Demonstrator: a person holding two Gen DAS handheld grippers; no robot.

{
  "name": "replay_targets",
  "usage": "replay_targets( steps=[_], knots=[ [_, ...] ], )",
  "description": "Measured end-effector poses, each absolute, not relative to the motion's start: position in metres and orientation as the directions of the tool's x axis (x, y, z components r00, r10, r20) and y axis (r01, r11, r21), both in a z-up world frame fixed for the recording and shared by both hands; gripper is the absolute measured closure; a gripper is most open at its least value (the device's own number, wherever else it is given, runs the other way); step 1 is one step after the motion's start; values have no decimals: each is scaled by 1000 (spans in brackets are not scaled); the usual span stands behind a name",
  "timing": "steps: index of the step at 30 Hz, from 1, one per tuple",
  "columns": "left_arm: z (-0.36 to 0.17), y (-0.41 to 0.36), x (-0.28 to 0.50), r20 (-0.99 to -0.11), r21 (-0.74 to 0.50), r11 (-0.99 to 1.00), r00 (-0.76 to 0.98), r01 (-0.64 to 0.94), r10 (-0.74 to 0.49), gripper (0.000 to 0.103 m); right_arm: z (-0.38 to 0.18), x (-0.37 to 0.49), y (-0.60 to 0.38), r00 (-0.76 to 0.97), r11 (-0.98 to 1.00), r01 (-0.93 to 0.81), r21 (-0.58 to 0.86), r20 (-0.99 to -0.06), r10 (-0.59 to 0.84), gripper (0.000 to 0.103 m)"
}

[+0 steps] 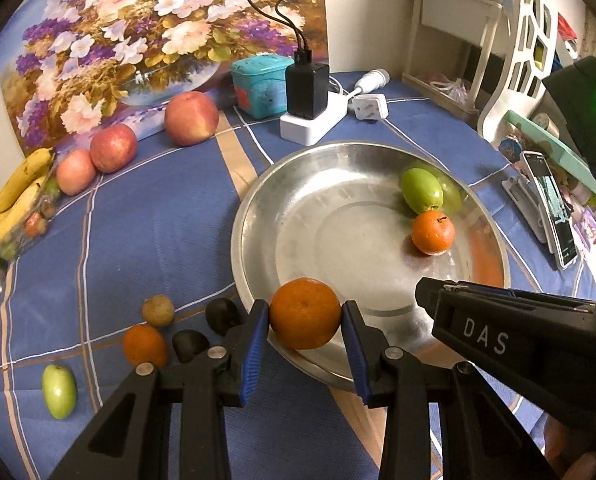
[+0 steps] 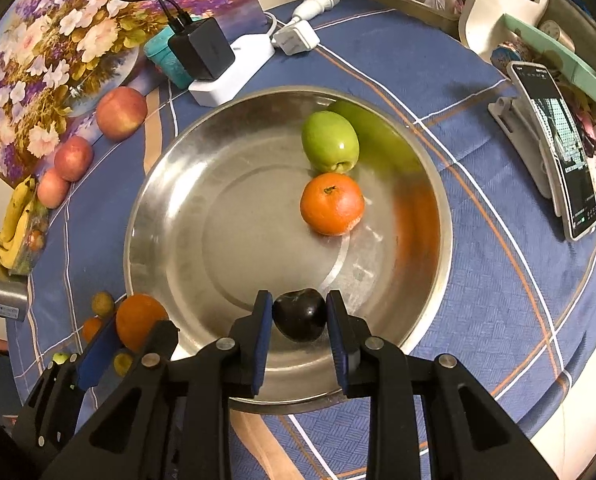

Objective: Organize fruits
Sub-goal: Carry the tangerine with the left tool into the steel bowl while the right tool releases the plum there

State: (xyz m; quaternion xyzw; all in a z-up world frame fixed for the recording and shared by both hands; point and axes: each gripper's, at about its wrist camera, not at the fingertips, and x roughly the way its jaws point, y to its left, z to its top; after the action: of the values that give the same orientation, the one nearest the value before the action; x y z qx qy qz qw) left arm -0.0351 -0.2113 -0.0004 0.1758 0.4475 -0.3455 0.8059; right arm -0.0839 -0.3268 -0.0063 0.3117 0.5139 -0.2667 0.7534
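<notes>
Blue checked tablecloth (image 2: 478, 92) was noted over a crowded table, w/ a floral painting (image 1: 109, 44) propped along the far side.

L gripper (image 1: 305, 318): jaws were closed on a held orange (image 1: 305, 313), pads pressed to both flanks. Fruit was carried just over the near rim of the steel basin (image 1: 253, 216), apparently clear of the metal. R gripper (image 2: 299, 314): jaws were clamped on a dark plum (image 2: 299, 314), held over the basin's near inner slope; contact w/ the floor could not be told.

Step judged: both fruits mid-delivery to the basin, release not yet made. Next move prob. calls for each to be advanced a bit inward, lowered to the flat floor, then jaws opened slowly, since round fruit on a sloped wall would likely roll.

Already in basin: green fruit (image 2: 330, 142) and a 2nd orange (image 2: 332, 204), touching or nearly so, on the far-right side. Centre and left of the floor were seen bare: ample drop room there.

Still on cloth, left of basin: small orange (image 1: 145, 345), 2 dark plums (image 1: 189, 345), a tan fruit (image 1: 158, 311), a green one (image 1: 59, 391). Three apples (image 1: 113, 147) and bananas (image 1: 9, 196) were lined nearer the painting.

Edges: grippers were seen close side by side at the near rim, so crossing paths should be avoided. Power strip w/ charger (image 2: 201, 54) was noted just beyond the far rim; phone on stand (image 2: 554, 152) to the right, apart from the basin.
</notes>
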Motion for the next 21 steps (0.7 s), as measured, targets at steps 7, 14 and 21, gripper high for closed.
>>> replay_targets(
  steps=[7, 14, 21],
  knots=[
    [5, -213, -41, -831, -2, 684, 378, 730, -407, 60, -3, -84, -325, 336, 662, 724, 193, -937, -93, 67],
    [8, -209, -38, -833, -6, 697, 382, 717, -401, 54, 0, -84, -325, 350, 660, 724, 200, -931, -102, 58],
    [7, -192, -23, -849, -22, 756, 387, 654, -359, 45, 2, -86, -325, 359, 660, 723, 202, -927, -110, 45]
  ],
)
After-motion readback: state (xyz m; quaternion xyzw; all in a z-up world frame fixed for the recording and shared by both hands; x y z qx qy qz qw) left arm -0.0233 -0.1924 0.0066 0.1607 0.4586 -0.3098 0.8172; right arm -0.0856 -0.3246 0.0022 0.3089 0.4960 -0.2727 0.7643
